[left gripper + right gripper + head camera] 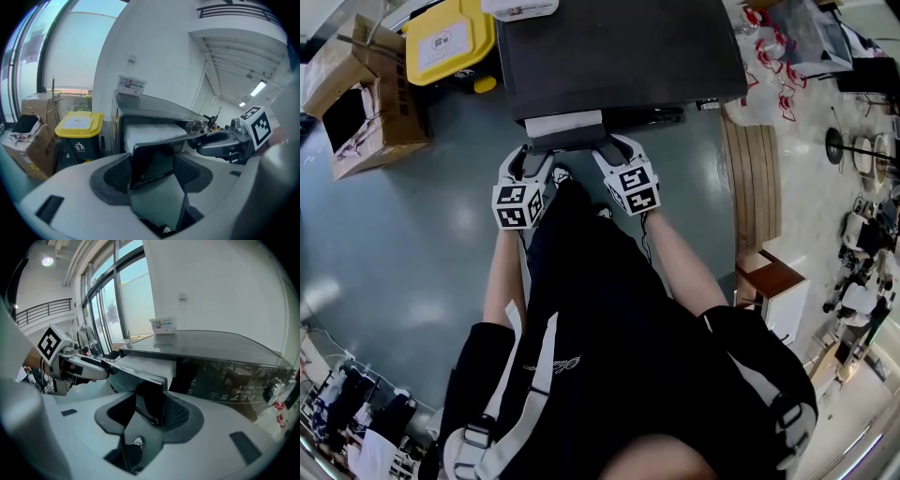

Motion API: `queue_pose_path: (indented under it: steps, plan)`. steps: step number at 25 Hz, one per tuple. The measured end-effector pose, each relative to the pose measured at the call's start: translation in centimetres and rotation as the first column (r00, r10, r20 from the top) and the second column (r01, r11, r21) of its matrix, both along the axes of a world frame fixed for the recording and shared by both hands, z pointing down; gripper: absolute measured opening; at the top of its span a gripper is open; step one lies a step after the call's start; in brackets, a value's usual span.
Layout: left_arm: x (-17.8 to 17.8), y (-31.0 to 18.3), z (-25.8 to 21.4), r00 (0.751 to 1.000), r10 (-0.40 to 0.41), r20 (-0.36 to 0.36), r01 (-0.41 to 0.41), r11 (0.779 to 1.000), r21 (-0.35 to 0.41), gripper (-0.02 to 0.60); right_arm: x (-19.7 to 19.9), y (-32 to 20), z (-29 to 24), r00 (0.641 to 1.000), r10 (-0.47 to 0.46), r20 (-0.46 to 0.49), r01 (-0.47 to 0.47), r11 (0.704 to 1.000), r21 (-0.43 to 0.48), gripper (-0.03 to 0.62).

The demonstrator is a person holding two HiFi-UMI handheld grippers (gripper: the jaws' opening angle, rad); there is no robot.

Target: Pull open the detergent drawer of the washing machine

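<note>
The dark-topped washing machine (619, 56) stands in front of me. Its detergent drawer (563, 124) sticks out of the front, white on top with a dark front panel (152, 159). My left gripper (531, 155) clamps the left end of that panel, which fills the gap between both pads in the left gripper view (152, 171). At the panel's right end my right gripper (614, 148) is closed on it, with the panel edge (150, 401) pressed between its pads. The control panel (225, 380) lies to the right of the drawer.
A yellow-lidded bin (450, 39) and an open cardboard box (366, 94) stand left of the machine. A small white container (162, 325) sits on the machine's top. Plastic bags (769, 66) and a wooden strip (755, 178) lie to the right. My legs are directly below the grippers.
</note>
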State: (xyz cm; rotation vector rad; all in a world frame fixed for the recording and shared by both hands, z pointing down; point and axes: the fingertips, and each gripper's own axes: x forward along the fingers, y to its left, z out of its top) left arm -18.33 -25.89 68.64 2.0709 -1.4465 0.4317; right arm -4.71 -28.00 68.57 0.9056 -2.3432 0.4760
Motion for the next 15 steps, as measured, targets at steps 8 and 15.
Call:
queue_pose_path:
  steps: [8, 15]
  plan:
    - [0.3, 1.3, 0.0, 1.0, -0.004, 0.012, 0.004, 1.0, -0.006, 0.283, 0.4, 1.3, 0.1, 1.0, 0.006, 0.003, -0.006, 1.0, -0.019, 0.183]
    - [0.6, 2.2, -0.1, 1.0, -0.013, 0.017, 0.013, 1.0, 0.0, 0.283, 0.7, 2.2, 0.1, 1.0, 0.003, 0.011, -0.003, 1.0, -0.016, 0.183]
